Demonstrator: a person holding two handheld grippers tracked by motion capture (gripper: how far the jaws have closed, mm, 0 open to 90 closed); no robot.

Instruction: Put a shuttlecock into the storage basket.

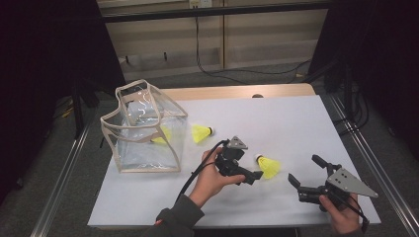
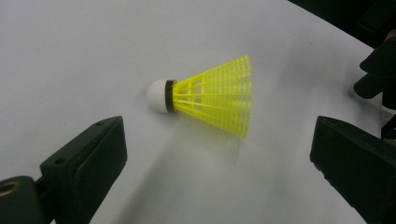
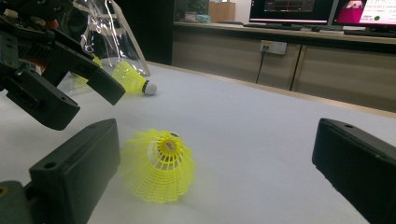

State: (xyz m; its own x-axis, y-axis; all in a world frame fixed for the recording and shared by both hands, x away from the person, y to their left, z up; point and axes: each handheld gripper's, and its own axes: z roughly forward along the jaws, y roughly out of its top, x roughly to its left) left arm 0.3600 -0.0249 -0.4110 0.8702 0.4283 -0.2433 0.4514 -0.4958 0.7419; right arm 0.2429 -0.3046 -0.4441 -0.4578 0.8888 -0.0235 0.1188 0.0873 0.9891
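Three shuttlecocks are noted: one in the bag [image 1: 143, 129], one beside it, one [image 1: 269, 166] lying loose on the bench [image 1: 296, 123] between the left gripper [image 1: 249, 177] fingers, spread wide; right gripper [image 1: 306, 175] likewise released. Risk: skirt crushed, or shuttlecock rolled aside, if closed off-centre.

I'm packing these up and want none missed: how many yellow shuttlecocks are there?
3: one shuttlecock lies between the two grippers, one beside the clear bag, one inside that bag. The bag's folds may hide more.

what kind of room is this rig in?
Likely a lab or office workroom: computer monitors on a back counter, wall sockets with trailing cables, and a white-topped table edged by metal frame rails.
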